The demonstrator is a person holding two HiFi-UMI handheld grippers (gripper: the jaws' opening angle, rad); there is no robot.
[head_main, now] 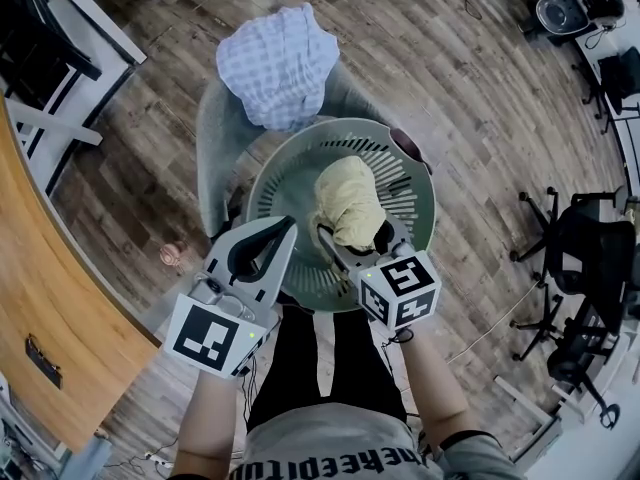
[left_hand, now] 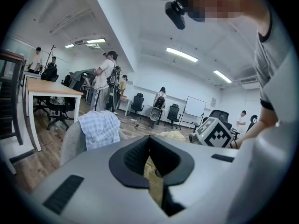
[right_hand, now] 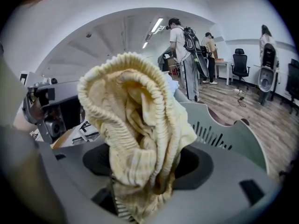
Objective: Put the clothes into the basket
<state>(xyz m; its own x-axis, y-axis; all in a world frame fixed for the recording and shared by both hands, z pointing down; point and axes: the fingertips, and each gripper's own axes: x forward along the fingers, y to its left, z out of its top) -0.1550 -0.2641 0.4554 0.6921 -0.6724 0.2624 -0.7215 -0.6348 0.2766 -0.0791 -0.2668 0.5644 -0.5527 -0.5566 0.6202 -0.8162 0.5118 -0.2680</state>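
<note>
Your right tongs (head_main: 358, 236) stand wide apart over the basket (head_main: 272, 183). The yellow garment (head_main: 348, 200) is bunched between them, above the basket's inside. Your left tongs (head_main: 288, 224) are closed together with nothing clamped, at the basket's near rim. A checked shirt (head_main: 278, 63) is draped on the grey chair (head_main: 212, 133) at the basket's far side.

- White block lettering is running across the chest of the person's grey T-shirt (head_main: 330, 453), upside down and cut off by the frame's lower edge, too broken to read.
- Black-and-white square code markers are showing on the cubes of the left gripper (head_main: 290, 223) and the right gripper (head_main: 355, 236), carrying no letters or numbers.
</note>
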